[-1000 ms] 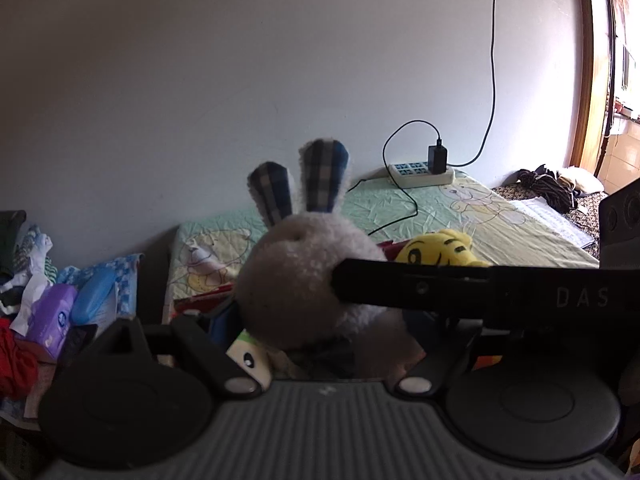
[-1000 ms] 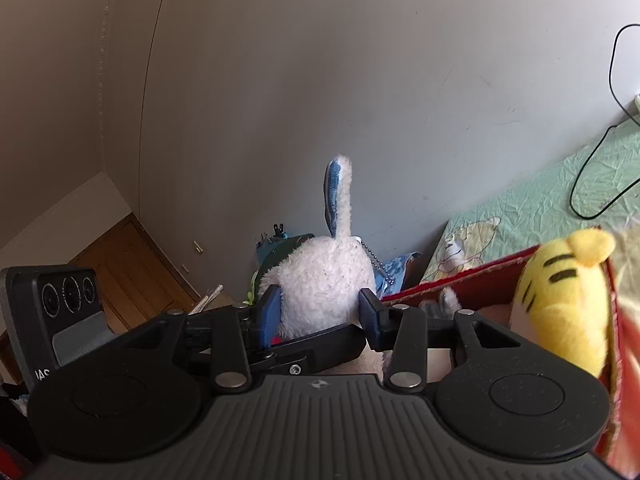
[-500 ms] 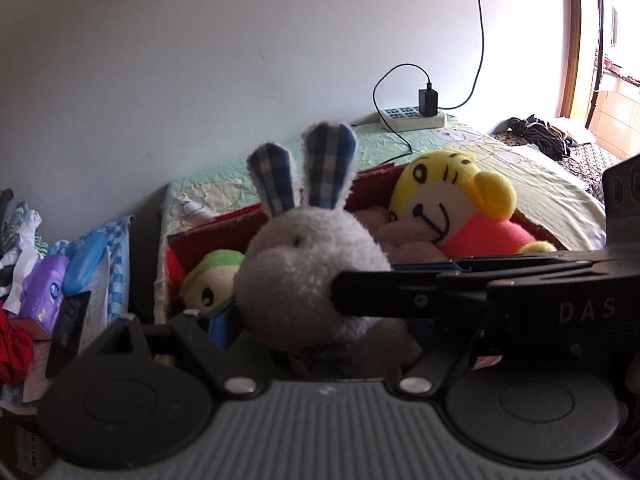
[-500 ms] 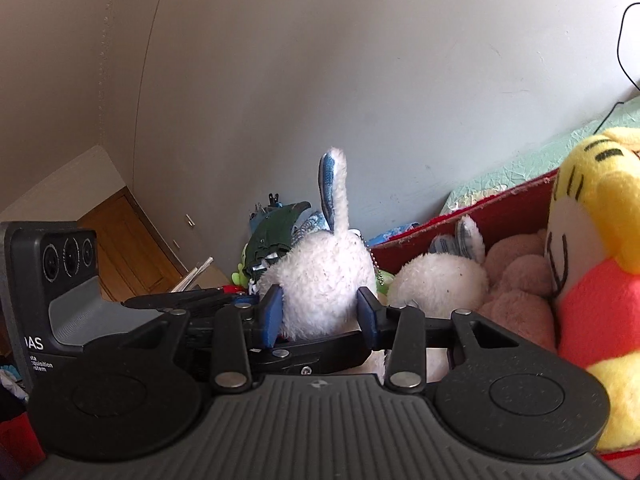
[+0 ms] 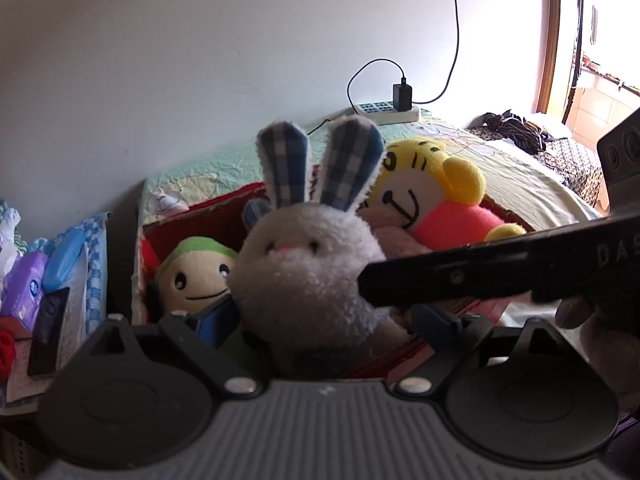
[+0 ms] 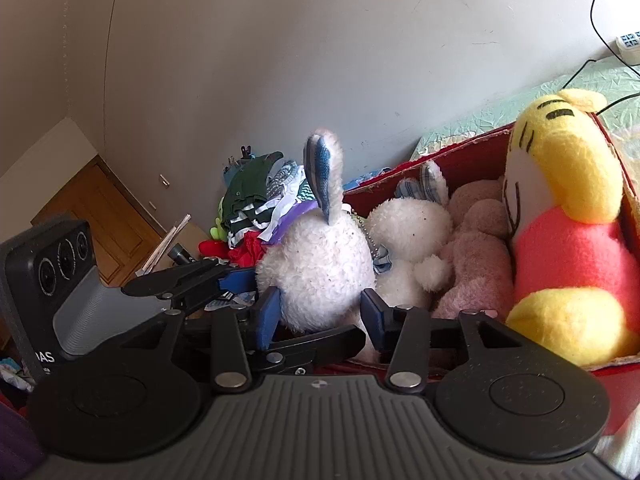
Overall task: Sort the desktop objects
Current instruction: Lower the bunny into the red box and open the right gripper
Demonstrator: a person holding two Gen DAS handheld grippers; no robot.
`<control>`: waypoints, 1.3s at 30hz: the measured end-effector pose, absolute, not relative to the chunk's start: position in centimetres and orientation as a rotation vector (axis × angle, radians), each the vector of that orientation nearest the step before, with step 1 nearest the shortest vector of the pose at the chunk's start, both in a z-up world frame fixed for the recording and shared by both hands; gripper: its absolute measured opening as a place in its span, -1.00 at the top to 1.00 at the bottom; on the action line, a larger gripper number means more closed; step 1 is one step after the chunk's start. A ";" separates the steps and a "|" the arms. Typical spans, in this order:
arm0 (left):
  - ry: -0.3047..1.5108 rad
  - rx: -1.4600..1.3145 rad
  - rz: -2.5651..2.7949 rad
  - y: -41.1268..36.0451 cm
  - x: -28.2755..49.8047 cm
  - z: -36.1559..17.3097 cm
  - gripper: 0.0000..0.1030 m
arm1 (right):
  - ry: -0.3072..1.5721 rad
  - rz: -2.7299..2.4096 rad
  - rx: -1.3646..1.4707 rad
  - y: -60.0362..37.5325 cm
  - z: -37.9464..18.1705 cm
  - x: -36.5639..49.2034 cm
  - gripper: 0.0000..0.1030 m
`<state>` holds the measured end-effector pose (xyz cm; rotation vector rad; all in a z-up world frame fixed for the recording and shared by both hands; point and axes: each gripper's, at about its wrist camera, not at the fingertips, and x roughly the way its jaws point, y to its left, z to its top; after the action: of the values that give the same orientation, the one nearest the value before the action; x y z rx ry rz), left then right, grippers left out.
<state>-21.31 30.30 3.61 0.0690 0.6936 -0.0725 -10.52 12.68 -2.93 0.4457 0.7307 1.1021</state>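
Note:
A white plush bunny (image 5: 308,268) with blue checked ears hangs upright over the open red box (image 5: 192,216), between both grippers. My left gripper (image 5: 326,320) is opening; its blue pads (image 5: 218,318) stand off the bunny's sides. My right gripper (image 6: 320,316) is also opening, but its pads (image 6: 270,316) still squeeze the bunny (image 6: 320,268) low on its body. One right finger (image 5: 480,272) crosses the bunny's cheek in the left wrist view. In the box (image 6: 460,152) lie a yellow tiger plush (image 6: 560,220), a second white bunny (image 6: 412,224), a pink plush (image 6: 476,248) and a green-capped doll (image 5: 196,268).
The box rests on a bed with a green sheet (image 5: 192,168), where a power strip with a charger (image 5: 388,108) lies by the wall. Left of the box are a purple pack (image 5: 24,280), a phone (image 5: 48,328) and piled clothes (image 6: 256,200). A hand (image 5: 600,320) holds the right gripper.
Both grippers have dipped with the bunny, so the box and its toys now fill more of each view. The left pads have spread away from the bunny.

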 end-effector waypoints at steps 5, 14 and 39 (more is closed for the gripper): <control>0.644 -0.028 -0.071 31.9 -21.3 5.3 -0.78 | 0.680 1.043 0.567 11.7 -1.9 -9.5 -0.09; 0.654 -0.027 -0.110 31.1 -20.3 4.7 -0.69 | 0.716 0.968 0.498 15.1 -2.2 -8.3 0.41; 0.700 -0.055 -0.152 30.4 -18.6 2.9 -0.94 | 0.888 0.870 0.433 14.8 -3.8 -7.6 0.43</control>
<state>-18.57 30.39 2.86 -0.0551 0.6996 -0.1522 -7.58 14.85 -3.81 0.4327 0.8876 0.8701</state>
